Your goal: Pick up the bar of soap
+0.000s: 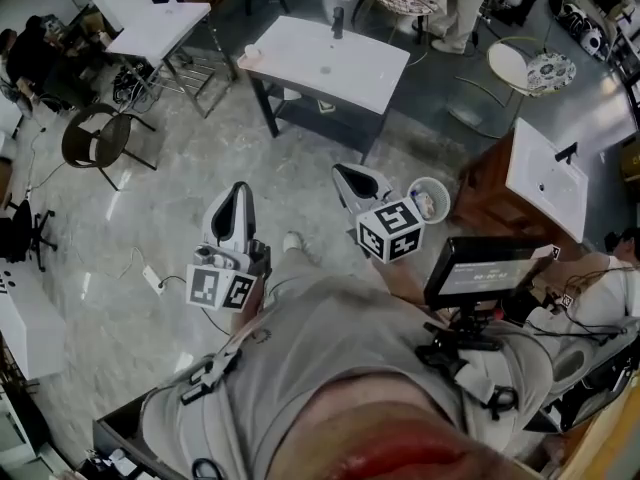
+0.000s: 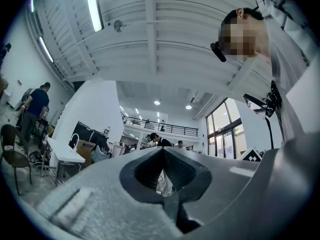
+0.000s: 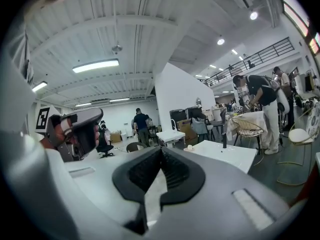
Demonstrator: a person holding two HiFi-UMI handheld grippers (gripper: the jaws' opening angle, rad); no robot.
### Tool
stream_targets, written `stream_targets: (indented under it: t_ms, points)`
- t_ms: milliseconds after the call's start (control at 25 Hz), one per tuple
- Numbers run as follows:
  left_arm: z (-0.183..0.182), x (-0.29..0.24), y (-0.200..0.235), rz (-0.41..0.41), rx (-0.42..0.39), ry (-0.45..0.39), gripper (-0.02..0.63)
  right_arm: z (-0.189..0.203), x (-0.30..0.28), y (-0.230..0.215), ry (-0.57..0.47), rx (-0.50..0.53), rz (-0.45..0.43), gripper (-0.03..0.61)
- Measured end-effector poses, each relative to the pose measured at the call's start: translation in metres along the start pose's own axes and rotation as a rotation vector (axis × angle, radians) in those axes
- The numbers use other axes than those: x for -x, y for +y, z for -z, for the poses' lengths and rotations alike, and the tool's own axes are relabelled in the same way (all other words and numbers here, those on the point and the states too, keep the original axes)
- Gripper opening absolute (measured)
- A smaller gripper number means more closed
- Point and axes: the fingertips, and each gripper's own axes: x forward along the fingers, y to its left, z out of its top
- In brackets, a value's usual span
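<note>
No bar of soap is clear in any view. A small pale object sits on the left corner of the white sink counter ahead; it also shows in the right gripper view as a small pale object, too small to identify. My left gripper is held over the floor, well short of the counter, jaws shut and empty. My right gripper is beside it, also shut with nothing between its fingers. In the gripper views, the left gripper tilts up toward the ceiling and the right gripper faces the counter.
A black faucet stands on the counter. A second white sink on a wooden cabinet is at the right, with a round bin beside it. A dark chair and a white table stand left. People stand further off.
</note>
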Motion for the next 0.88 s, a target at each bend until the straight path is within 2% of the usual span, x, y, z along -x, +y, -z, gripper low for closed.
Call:
stream_targets:
  t_ms: [240,480,640,880]
  points:
    - [0.003,-0.055,0.074,0.049,0.071,0.002,0.000,-0.021,-0.082,-0.011,0.040,0.011,0.015,0.002]
    - [0.004,-0.095,0.122,0.099,0.113,0.013,0.000,-0.039,-0.126,-0.024,0.054,0.026,0.065,0.002]
    - [-0.005,-0.119,0.153,0.155,0.160,0.008,0.000,-0.053,-0.154,-0.033,0.056,0.022,0.114,0.002]
    - [-0.005,-0.141,0.196,0.237,0.184,0.012,0.002,-0.063,-0.195,-0.038,0.054,0.021,0.187,0.002]
